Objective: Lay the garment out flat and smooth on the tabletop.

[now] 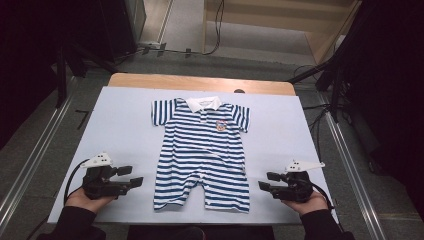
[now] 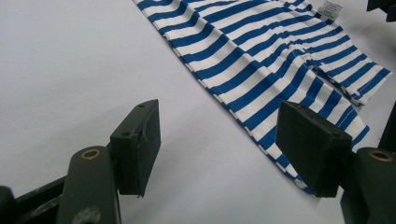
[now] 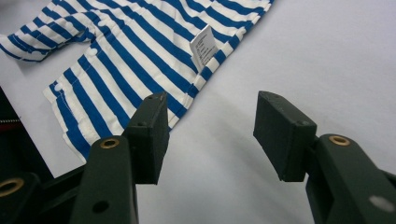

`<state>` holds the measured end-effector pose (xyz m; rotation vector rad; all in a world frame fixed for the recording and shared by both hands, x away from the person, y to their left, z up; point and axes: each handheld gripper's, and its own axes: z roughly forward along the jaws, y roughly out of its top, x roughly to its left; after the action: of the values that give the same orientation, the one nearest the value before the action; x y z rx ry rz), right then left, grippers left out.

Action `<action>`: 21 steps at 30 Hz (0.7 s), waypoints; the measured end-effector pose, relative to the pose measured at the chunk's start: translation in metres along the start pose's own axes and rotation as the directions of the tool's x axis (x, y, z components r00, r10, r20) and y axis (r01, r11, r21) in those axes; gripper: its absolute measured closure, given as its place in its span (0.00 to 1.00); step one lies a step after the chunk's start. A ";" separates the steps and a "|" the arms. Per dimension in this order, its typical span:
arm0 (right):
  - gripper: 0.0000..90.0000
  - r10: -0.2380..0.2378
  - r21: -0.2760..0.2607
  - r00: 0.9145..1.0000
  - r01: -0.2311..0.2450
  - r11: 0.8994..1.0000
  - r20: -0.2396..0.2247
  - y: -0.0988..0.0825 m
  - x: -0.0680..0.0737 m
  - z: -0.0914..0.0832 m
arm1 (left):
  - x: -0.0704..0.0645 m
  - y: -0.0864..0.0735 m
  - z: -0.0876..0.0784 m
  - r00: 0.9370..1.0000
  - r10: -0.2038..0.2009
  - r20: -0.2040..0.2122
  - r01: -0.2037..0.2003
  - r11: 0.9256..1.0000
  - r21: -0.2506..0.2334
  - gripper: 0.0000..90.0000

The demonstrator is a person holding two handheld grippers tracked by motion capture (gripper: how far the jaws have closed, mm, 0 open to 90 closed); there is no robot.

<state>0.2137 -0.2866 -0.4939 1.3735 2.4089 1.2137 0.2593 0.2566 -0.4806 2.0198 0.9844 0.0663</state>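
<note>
cotton-knit baby romper (image 1: 202, 150), blue and white horizontal stripes, white collar, small chest badge, short sleeves and two short legs, lies flat and face up on pale blue-white smooth table cover (image 1: 125, 125). fabric is soft with slight wrinkles across the middle; a small white care label (image 3: 203, 44) sticks out at the side seam, seen in the right gripper view. white snap buttons run along the inner leg edge. bare wooden tabletop strip (image 1: 200, 81) shows past the romper's collar.

left gripper (image 1: 131, 176), black hard plastic with flat blocky pads, sits just left of the romper's lower left leg, apart from the cloth, jaws spread with nothing between them. in the left gripper view the romper's leg hem lies behind the right-hand pad (image 2: 310, 147), with only bare cover in the gap.

right gripper (image 1: 266, 181), same build, sits just right of the romper's lower right leg, not touching it, jaws spread and holding nothing. in the right gripper view the striped hem lies just beyond the left-hand pad (image 3: 152, 135).

wide bare cover lies on both sides of the romper. the romper's leg hems lie near the cover's near edge. beyond the cover's side edges run grey metal rails (image 1: 35, 155) and a dark floor.
</note>
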 end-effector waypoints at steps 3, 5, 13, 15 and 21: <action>0.47 0.005 -0.012 1.000 -0.005 1.000 -0.002 -0.001 -0.001 0.000 | 0.002 0.000 0.000 1.000 -0.003 0.001 0.003 1.000 -0.002 0.35; 0.47 0.001 -0.005 1.000 -0.001 1.000 -0.003 0.000 0.000 0.001 | 0.002 0.000 0.000 1.000 -0.003 0.003 0.003 1.000 0.000 0.35; 0.47 0.004 -0.001 1.000 -0.004 1.000 -0.003 0.000 0.000 0.001 | 0.002 0.000 0.001 1.000 -0.003 0.008 0.003 1.000 0.003 0.35; 0.46 0.005 0.002 1.000 -0.005 1.000 -0.003 0.000 0.000 0.002 | 0.002 0.000 0.001 1.000 -0.002 0.007 0.002 1.000 0.004 0.35; 0.46 0.003 0.004 1.000 -0.003 1.000 -0.002 0.000 0.000 0.002 | 0.002 0.000 0.002 1.000 0.000 0.004 0.000 1.000 0.005 0.35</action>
<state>0.2147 -0.2852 -0.4957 1.3787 2.4129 1.2125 0.2616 0.2568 -0.4822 2.0237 0.9833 0.0595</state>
